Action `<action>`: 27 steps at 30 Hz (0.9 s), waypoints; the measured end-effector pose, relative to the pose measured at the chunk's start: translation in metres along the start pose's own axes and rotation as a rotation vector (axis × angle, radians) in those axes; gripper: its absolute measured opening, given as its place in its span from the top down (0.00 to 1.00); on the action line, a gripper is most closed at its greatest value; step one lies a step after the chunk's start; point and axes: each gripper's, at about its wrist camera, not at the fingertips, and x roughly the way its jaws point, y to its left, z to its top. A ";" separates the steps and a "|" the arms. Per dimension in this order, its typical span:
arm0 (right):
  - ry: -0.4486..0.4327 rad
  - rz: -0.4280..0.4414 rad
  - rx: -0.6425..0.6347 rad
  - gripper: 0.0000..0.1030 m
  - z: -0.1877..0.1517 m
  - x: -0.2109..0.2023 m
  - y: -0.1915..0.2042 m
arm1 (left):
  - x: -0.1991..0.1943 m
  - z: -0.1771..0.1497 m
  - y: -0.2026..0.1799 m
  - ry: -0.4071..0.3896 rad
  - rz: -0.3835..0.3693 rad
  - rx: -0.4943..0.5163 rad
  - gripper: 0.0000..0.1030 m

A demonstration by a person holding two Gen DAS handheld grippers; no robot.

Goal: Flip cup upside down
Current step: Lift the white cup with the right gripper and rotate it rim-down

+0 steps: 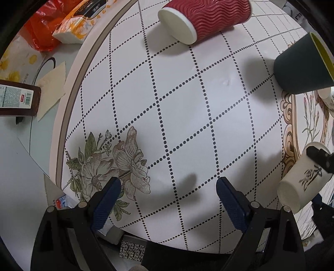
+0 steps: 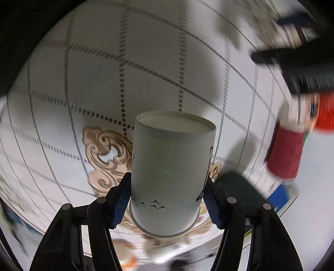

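R tool [image 2: 168,198] clamped on white paper cup [image 2: 171,166], base fwd, above surface [image 2: 146,62]; L tool [image 1: 168,185] jaws apart, holding nothing.

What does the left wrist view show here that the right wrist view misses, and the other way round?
Only the left wrist view: the open left gripper, holding nothing, a tissue pack and an orange bag off the mat.

Only the right wrist view: both pads of the right gripper closed on the white paper cup, whose recessed base points away from the camera.

Both: that white cup, the red ripple cup, the dark green cup and the dotted-grid mat.
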 end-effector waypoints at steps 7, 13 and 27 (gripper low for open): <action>0.019 0.225 0.504 0.35 -0.012 0.008 -0.038 | -0.012 -0.007 -0.022 -0.021 0.012 0.052 0.09; 0.076 0.388 0.919 0.35 -0.037 0.023 -0.054 | -0.022 -0.005 -0.040 -0.034 0.014 0.095 0.09; 0.170 0.995 1.697 0.35 -0.098 0.061 -0.010 | -0.033 -0.009 -0.081 -0.041 0.006 0.158 0.09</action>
